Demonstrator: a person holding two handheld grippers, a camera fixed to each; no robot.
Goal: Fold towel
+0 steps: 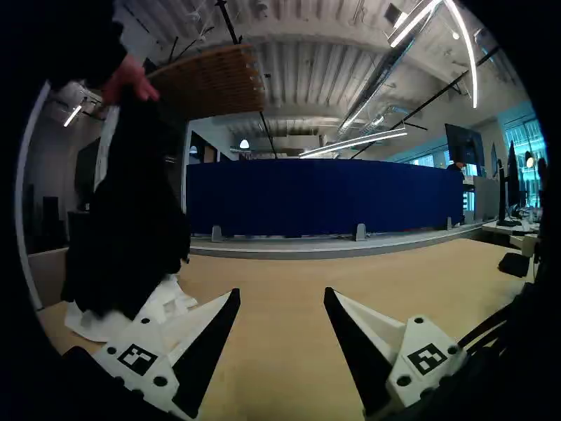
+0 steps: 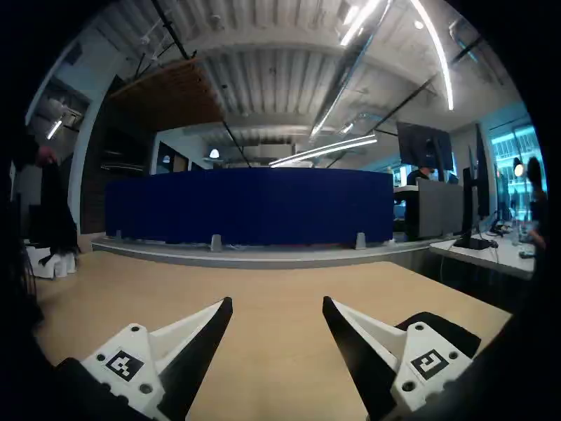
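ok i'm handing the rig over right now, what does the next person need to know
The left gripper is open and empty, low over the wooden table.
The right gripper is also open and empty, low over the same table.
The dark towel hangs at the far left, held up by a hand rather than by either gripper. Its lower end reaches a white crumpled thing on the table; I cannot tell what that is.
Done: no fold is visible.
Left: probably lay the towel flat on the table, then make every fold.
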